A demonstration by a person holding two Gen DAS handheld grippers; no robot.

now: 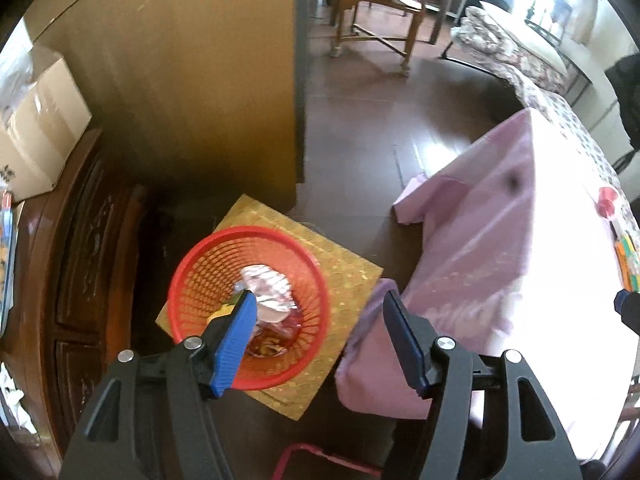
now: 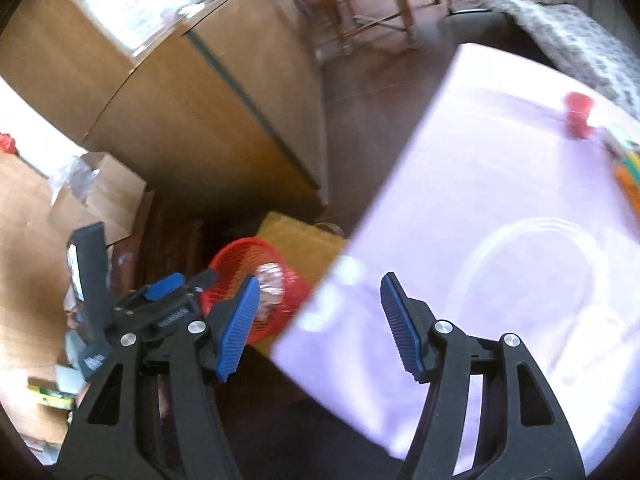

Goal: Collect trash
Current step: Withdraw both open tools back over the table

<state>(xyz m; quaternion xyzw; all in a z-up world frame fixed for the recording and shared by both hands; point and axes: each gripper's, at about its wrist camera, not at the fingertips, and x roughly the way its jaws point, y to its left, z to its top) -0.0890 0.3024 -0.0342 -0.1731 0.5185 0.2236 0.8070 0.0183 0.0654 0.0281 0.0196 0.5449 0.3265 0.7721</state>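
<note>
A red mesh basket (image 1: 200, 256) stands on a gold box (image 1: 348, 276) on the dark floor. Crumpled silvery-white trash (image 1: 266, 284) and some darker scraps lie in it. My left gripper (image 1: 319, 296) hangs above the basket's right side, open, with nothing between its blue pads. The right wrist view is blurred. In it, the basket (image 2: 236, 256) sits low and left of centre. My right gripper (image 2: 319, 278) is open and empty over the near corner of the table with the pink cloth (image 2: 460, 160). A red cup (image 2: 578, 114) and colourful items (image 2: 628, 176) lie on the far side of the table.
A dark carved wooden cabinet (image 1: 80, 260) and cardboard boxes (image 1: 36, 128) stand at the left. A tan panel (image 1: 200, 80) rises behind the basket. The pink cloth (image 1: 500, 240) hangs over the table edge at the right. Wooden chairs (image 1: 376, 12) stand far back. A clear round dish (image 2: 532, 280) rests on the table.
</note>
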